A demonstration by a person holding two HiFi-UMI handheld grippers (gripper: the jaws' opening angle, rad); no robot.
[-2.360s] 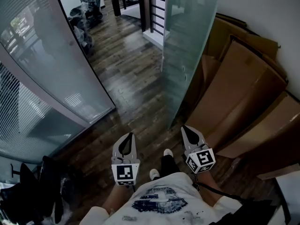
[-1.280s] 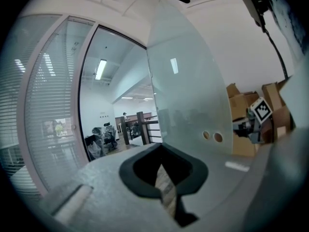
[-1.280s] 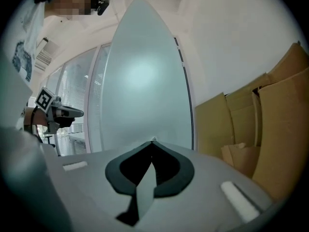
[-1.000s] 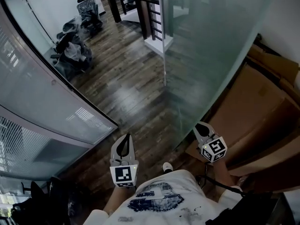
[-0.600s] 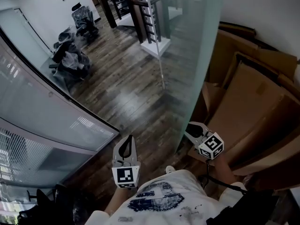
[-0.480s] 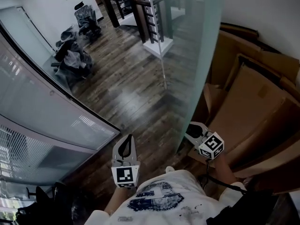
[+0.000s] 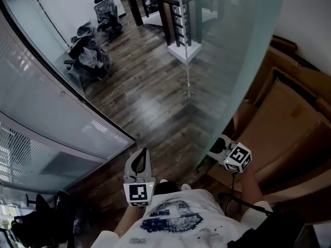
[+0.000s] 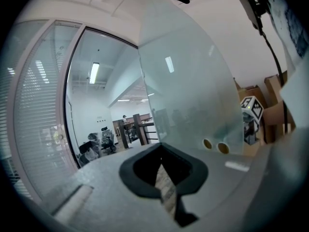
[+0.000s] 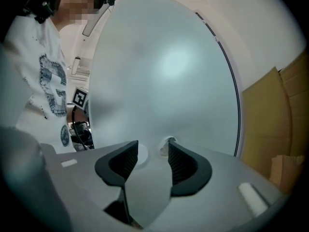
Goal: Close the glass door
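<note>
The frosted glass door (image 7: 232,61) stands ajar and slants from the top right down to its lower corner near my feet. In the right gripper view the door (image 9: 164,71) fills the frame, with two round fittings (image 9: 166,146) low on it. My right gripper (image 7: 217,146) sits at the door's lower edge, turned toward the glass. Its jaws have just been opening; the right gripper (image 9: 149,156) is open, with nothing between the pads and the glass close ahead. My left gripper (image 7: 138,165) hangs shut over the wooden floor, apart from the door (image 8: 193,95).
Large cardboard sheets (image 7: 289,118) lean on the wall behind the door at the right. A curved glass wall (image 7: 51,107) runs along the left. Wrapped office chairs (image 7: 90,56) and a stair railing (image 7: 178,14) stand further off. My shoes (image 7: 170,186) are between the grippers.
The right gripper has swung from pointing ahead to pointing left at the door's edge, and its jaws have parted. The left gripper has kept its pose.
</note>
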